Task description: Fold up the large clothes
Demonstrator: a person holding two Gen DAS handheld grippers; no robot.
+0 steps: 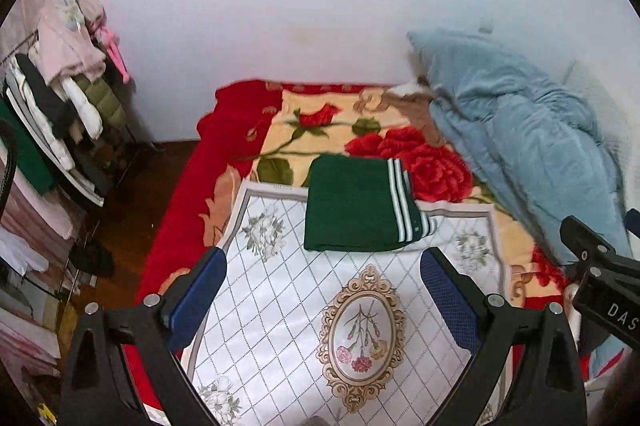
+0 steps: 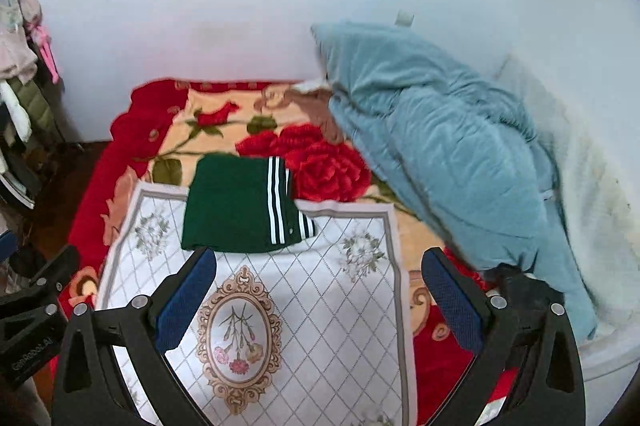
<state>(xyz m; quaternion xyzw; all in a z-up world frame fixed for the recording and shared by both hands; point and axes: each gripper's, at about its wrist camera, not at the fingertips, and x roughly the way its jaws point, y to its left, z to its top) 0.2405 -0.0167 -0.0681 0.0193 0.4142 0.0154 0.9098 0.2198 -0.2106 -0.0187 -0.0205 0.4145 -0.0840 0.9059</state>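
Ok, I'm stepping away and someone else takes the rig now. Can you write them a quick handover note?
Left claw: open, empty, above the white floral cloth.
Right claw: open, empty, above the same cloth.
Green striped garment: folded into a neat rectangle at the cloth's far edge, partly on the rose blanket.
Done: this fold looks finished.
Left: no other unfolded garment on the bed; blue quilt is bunched to the right.
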